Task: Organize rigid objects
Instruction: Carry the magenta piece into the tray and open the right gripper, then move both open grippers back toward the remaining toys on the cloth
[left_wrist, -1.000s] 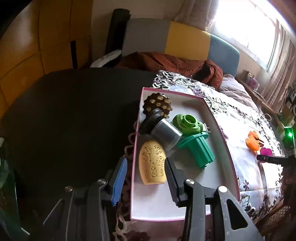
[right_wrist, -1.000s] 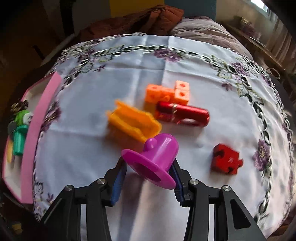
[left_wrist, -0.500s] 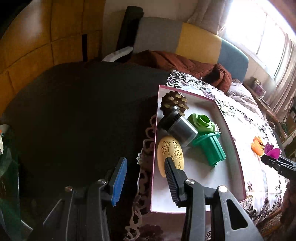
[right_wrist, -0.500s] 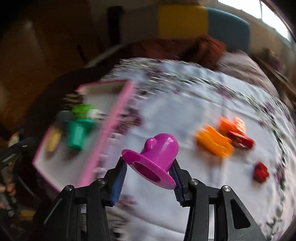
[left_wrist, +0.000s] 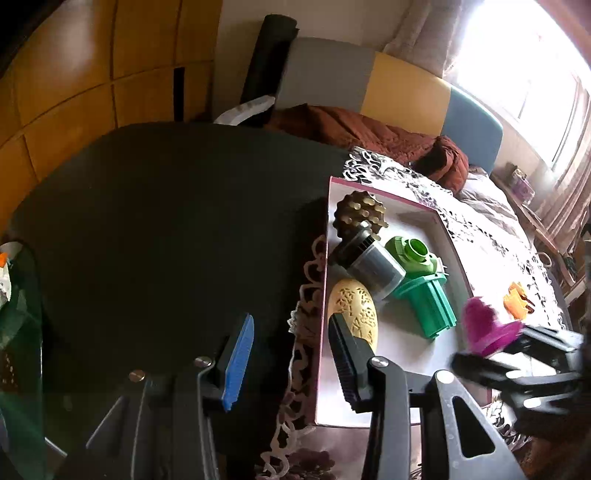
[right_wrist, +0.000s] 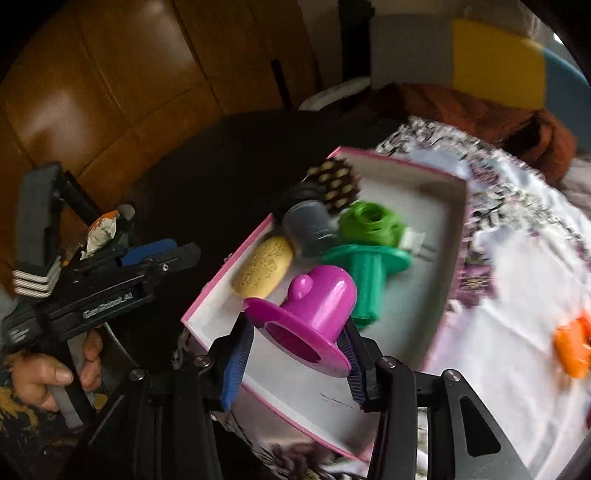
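Leftmost, in the right wrist view, a hand (right_wrist: 48, 373) grips the handle of the left gripper (right_wrist: 173, 253), whose fingers point toward the dark table (left_wrist: 155, 229). From its own camera the left gripper (left_wrist: 291, 354) has its jaws spread with nothing between them, over the lace hem of the cloth (left_wrist: 491, 258) and the near left wall of the box (left_wrist: 320, 332). Inside the pink-edged box lie, crowded in its far half, a brown studded ball (left_wrist: 360, 216), a grey cylinder (left_wrist: 373, 262), a yellow egg (left_wrist: 354, 314), a light green piece (left_wrist: 415, 254) and a teal fluted piece (left_wrist: 426, 302); the near floor of the box is bare white. Next, the right gripper (right_wrist: 295, 354) pinches a purple cup (right_wrist: 314, 314) by its body, flared rim toward the camera, above the box's near part, just in front of the egg and the teal piece. Further right, outside the box, an orange piece (right_wrist: 574, 345) lies on the cloth, blurred. Behind all this are a brown blanket (left_wrist: 369, 129) and a grey, yellow and blue headboard (left_wrist: 399, 88).
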